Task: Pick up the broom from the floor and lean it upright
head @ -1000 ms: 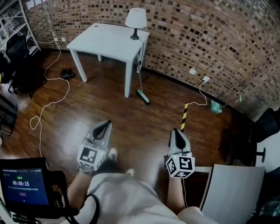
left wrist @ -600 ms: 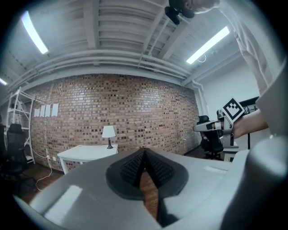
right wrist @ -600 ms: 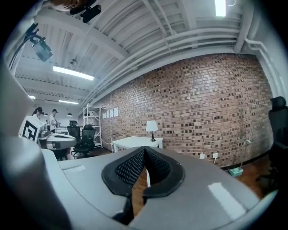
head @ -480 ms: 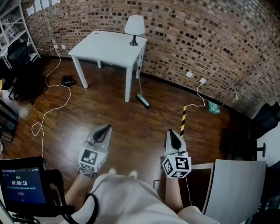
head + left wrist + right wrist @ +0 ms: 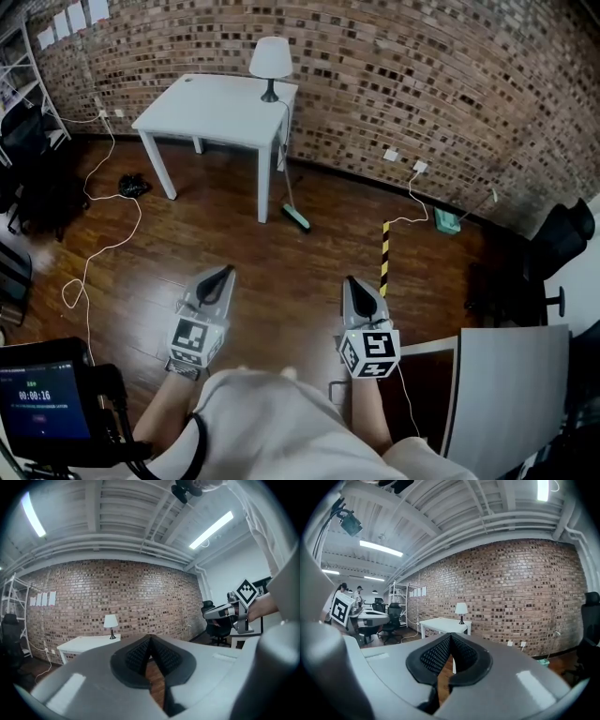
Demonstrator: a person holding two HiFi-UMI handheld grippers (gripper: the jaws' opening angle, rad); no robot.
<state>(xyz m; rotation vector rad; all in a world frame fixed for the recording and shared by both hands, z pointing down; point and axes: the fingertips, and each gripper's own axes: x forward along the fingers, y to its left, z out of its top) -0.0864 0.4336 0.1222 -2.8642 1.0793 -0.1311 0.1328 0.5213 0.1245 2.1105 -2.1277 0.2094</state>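
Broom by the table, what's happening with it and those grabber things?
A person holds a gripper in each hand. The left gripper and right gripper are both shut and empty, held over the wooden floor. The broom stands leaning against the white table, well away from both grippers.

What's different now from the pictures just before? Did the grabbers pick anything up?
Nothing was picked up: the left gripper and right gripper stay shut and empty. The right gripper has slid a little leftward in the head view, and the whole room has shifted left. The broom stays leaning against the white table.
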